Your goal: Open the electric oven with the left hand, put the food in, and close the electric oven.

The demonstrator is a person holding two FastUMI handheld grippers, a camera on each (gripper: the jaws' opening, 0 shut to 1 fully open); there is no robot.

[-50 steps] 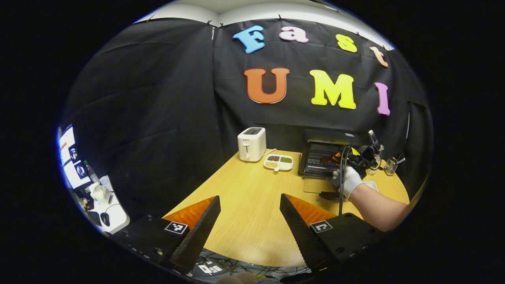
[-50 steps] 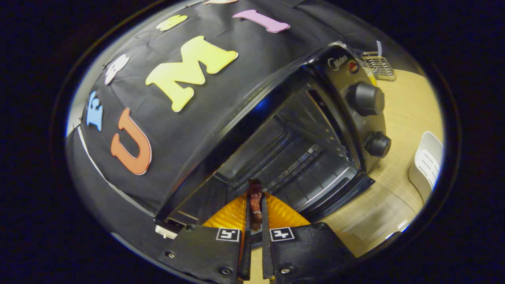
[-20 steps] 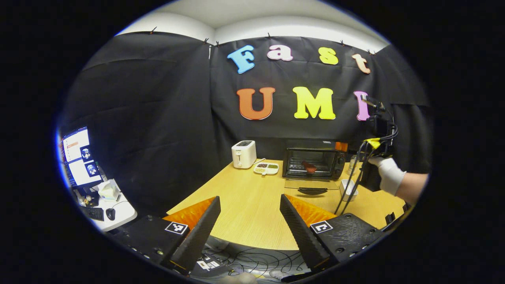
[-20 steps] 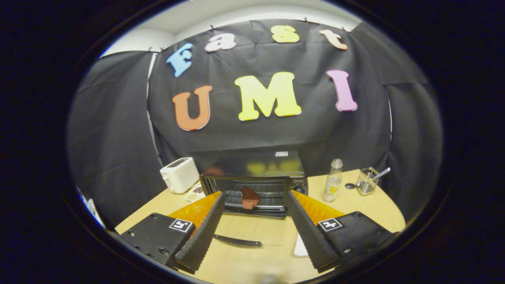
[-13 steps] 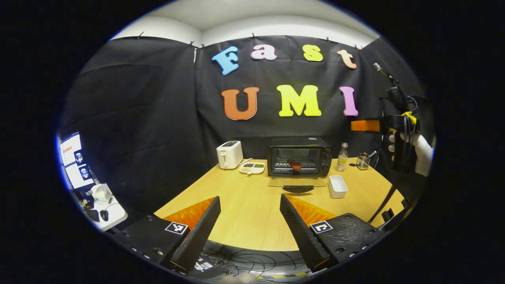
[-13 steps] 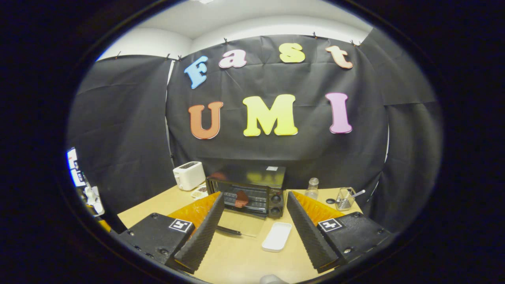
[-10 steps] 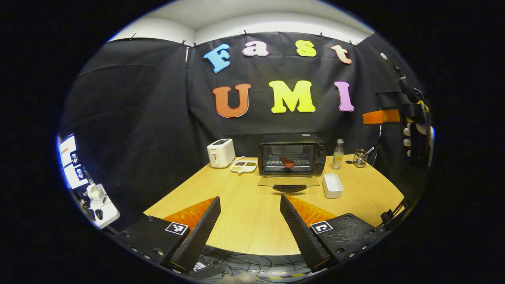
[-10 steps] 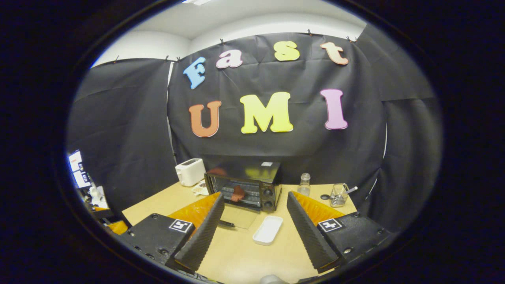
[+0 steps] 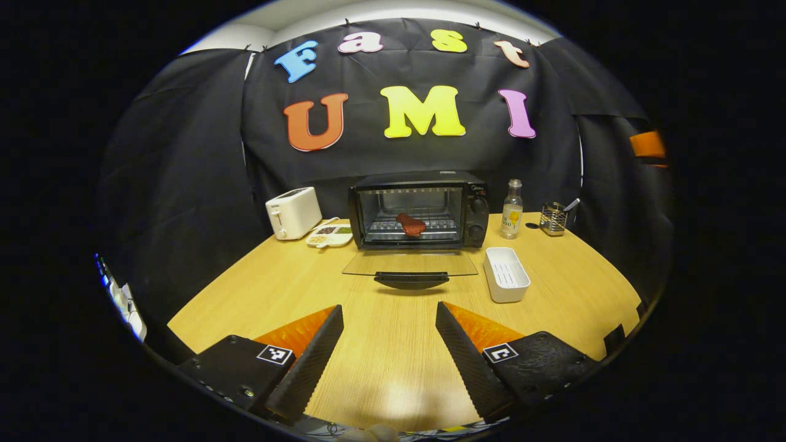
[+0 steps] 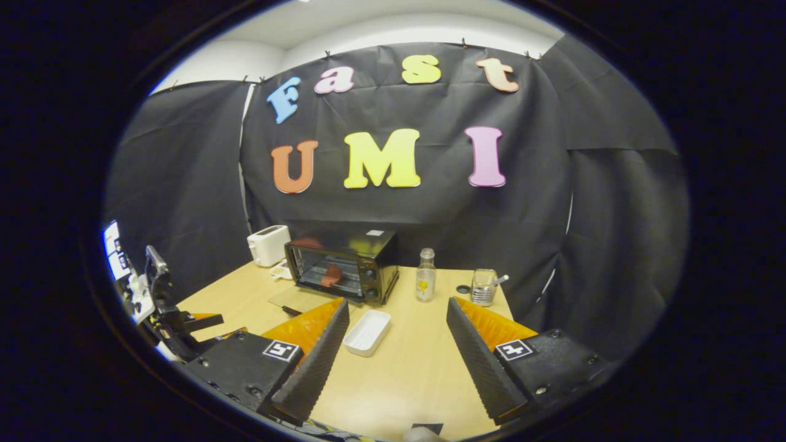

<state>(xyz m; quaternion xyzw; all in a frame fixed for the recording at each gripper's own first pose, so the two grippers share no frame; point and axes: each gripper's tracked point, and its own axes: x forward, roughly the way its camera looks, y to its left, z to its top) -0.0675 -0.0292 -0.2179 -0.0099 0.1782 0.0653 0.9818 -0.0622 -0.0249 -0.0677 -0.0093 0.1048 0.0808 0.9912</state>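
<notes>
Oven (image 9: 419, 209) business first, from nearest me outward. My left gripper (image 9: 389, 344) hangs low over the near edge of the wooden table (image 9: 571, 288), level and aimed straight at the oven's mouth, its two ribbed black fingers spread wide with nothing between them; orange ridged panels back each finger. My right gripper (image 10: 398, 341) sits higher and off to the right side of the table, also spread wide and carrying nothing, looking at the oven from an angle. In the right gripper view I can see the left gripper (image 10: 175, 319) as a dark frame at the far left, by the table's edge.

Past the fingers, a white rectangular tray (image 9: 505, 274) lies on the light wood grain, just right of the oven's glass door (image 9: 410, 264). The door is folded down flat toward me, its curved black handle (image 9: 410, 280) at the front edge. The oven is a boxy black cabinet against the cloth wall, opening facing me, two round knobs on its right panel. A reddish, lumpy piece of food (image 9: 411, 224) lies on the wire rack inside, its long side running left to right.
</notes>
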